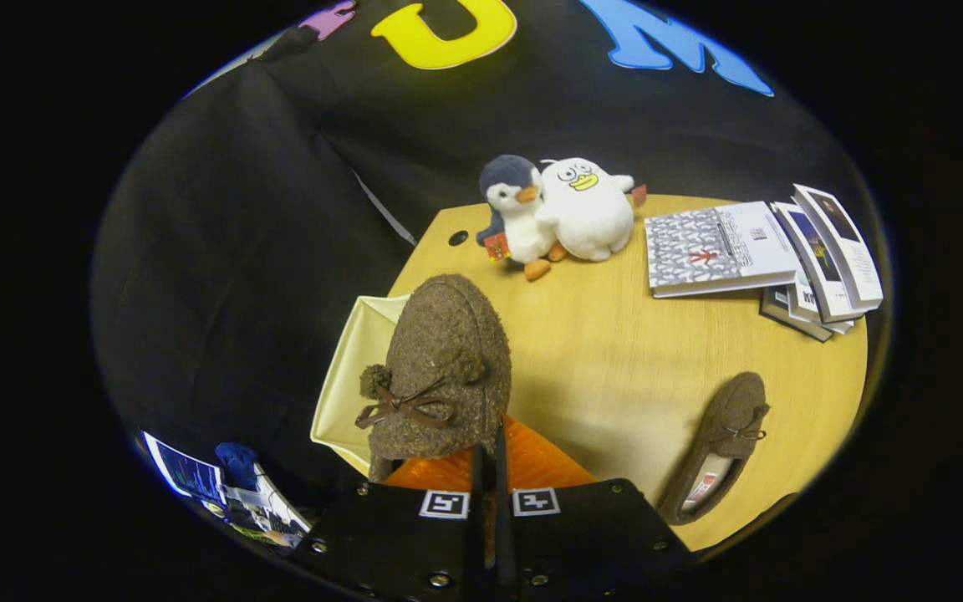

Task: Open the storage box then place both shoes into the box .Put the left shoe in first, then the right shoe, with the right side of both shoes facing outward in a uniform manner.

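Observation:
My gripper (488, 447) is shut on the rim of a brown fuzzy shoe (440, 359) with a leather bow and pompoms. The shoe hangs toe-forward just ahead of the fingers, over the open storage box (352, 368), whose cream inside shows to the shoe's left at the table's edge. An orange part of the box (536, 460) lies right under the fingers. The second brown shoe (728, 435) lies on the wooden table (615, 351) to the right of the fingers, opening up, toe pointing away.
Two plush toys, a grey penguin (515, 213) and a white duck (586, 209), stand at the table's far edge. Several books (766, 251) lie fanned out at the far right. Papers (222, 489) lie low beside the table on the left.

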Demonstrator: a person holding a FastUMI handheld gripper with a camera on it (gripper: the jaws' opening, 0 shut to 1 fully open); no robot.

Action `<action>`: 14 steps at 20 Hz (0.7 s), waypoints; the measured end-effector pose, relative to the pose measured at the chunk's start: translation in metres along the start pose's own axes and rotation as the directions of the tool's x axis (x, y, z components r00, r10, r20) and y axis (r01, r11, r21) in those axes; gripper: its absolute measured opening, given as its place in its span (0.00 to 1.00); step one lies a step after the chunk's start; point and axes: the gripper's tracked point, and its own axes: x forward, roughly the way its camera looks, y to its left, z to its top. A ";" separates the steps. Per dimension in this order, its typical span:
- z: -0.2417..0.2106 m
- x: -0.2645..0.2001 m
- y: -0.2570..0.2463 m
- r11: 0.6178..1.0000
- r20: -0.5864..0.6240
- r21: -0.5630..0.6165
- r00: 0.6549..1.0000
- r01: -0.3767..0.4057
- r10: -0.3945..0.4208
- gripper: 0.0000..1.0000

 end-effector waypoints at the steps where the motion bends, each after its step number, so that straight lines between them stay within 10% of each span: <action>1: 0.007 0.001 0.010 1.000 0.004 -0.013 1.000 -0.010 0.011 0.05; 14: 0.030 0.117 0.121 0.975 -0.099 -0.213 0.994 -0.056 0.035 0.05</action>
